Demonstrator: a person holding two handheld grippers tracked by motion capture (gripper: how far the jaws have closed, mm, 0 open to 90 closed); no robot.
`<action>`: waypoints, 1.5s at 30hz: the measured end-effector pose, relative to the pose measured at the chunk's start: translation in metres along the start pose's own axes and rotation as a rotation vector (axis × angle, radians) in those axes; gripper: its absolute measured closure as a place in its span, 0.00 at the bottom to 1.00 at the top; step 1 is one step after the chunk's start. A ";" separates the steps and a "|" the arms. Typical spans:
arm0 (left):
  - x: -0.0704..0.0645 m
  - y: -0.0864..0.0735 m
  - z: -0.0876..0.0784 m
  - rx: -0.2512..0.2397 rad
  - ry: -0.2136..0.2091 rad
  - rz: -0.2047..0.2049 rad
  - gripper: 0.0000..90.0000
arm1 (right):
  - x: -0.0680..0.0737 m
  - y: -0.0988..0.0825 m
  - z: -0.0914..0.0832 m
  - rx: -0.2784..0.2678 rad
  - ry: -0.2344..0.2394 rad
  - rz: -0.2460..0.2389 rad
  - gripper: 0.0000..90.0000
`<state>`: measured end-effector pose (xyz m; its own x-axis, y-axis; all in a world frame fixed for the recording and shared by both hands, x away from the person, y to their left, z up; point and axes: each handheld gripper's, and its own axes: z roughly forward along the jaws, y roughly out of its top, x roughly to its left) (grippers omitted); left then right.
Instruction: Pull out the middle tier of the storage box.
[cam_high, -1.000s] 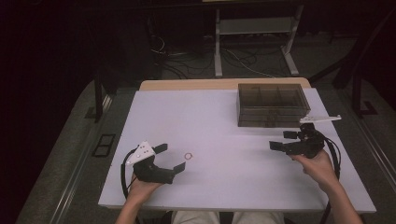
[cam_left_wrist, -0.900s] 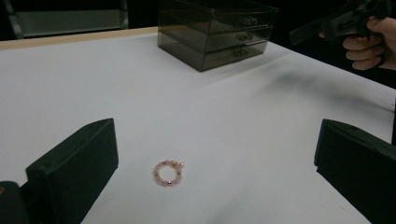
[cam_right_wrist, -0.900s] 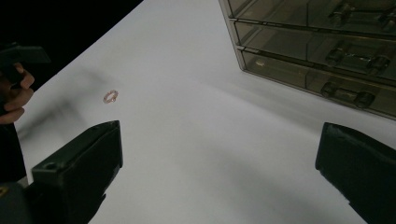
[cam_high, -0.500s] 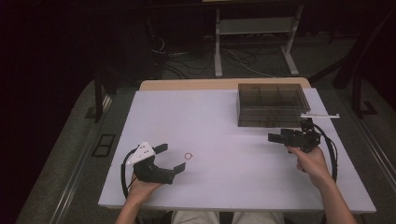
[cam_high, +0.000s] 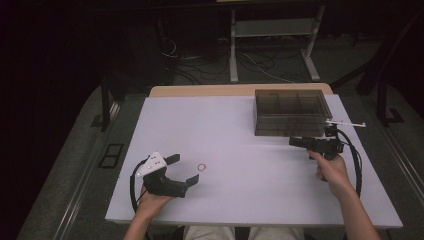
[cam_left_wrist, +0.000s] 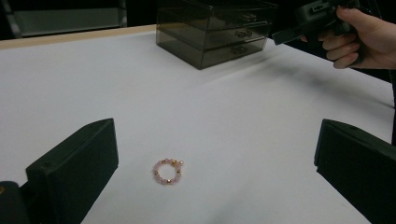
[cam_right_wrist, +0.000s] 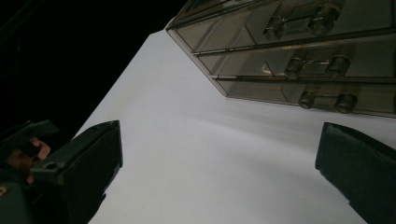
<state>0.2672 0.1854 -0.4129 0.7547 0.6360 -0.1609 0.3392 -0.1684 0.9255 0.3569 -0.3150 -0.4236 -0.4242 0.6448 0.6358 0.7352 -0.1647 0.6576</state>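
Two tools were at work over the white counter (cam_high: 240, 145), and we take the things largest first. At the far right of the counter stood the smoky transparent drawer chest (cam_high: 291, 112), three drawers stacked, each with a small bar handle, all apparently pushed in. We judged it rigid hard plastic, light enough to slide if tugged one-handed, its walls slick; the lowest handle (cam_right_wrist: 325, 100) looked the sensible place to pinch, though it is small and smooth.

Our right tool (cam_high: 300, 142) hung just in front of the chest, near its front face but apart from it, tilted so that its own camera saw the drawer fronts slanting. Its jaws stood wide apart and carried nothing, touching neither chest nor counter as far as we could tell.

Our left tool (cam_high: 182, 170) sat low at the near left, well apart from the chest. Its jaws were likewise spread wide and empty, opening toward the smallest thing.

That was the pink bead bracelet (cam_left_wrist: 168, 171), a little ring of pale beads with a few gold ones, lying flat on the counter just ahead of the left tool, between the lines of its jaws but untouched. We reckoned it very light, limp on its string, and apt to roll or skid under hard pads. Closing across the ring from both outer sides seemed best, gently, since beads may slip.
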 end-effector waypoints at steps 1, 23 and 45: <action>0.000 0.000 0.000 0.001 0.000 0.001 0.00 | 0.000 0.000 0.000 0.000 0.009 0.020 0.00; 0.000 0.000 0.000 0.005 -0.002 0.005 0.00 | -0.011 -0.001 0.013 -0.139 0.091 0.188 0.00; -0.001 -0.001 0.001 0.009 -0.004 0.007 0.00 | -0.028 -0.007 0.016 -0.240 0.049 0.400 0.03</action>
<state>0.2672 0.1843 -0.4139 0.7595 0.6315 -0.1561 0.3390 -0.1795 0.9235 0.3725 -0.3203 -0.4526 -0.1614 0.4602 0.8730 0.7055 -0.5647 0.4281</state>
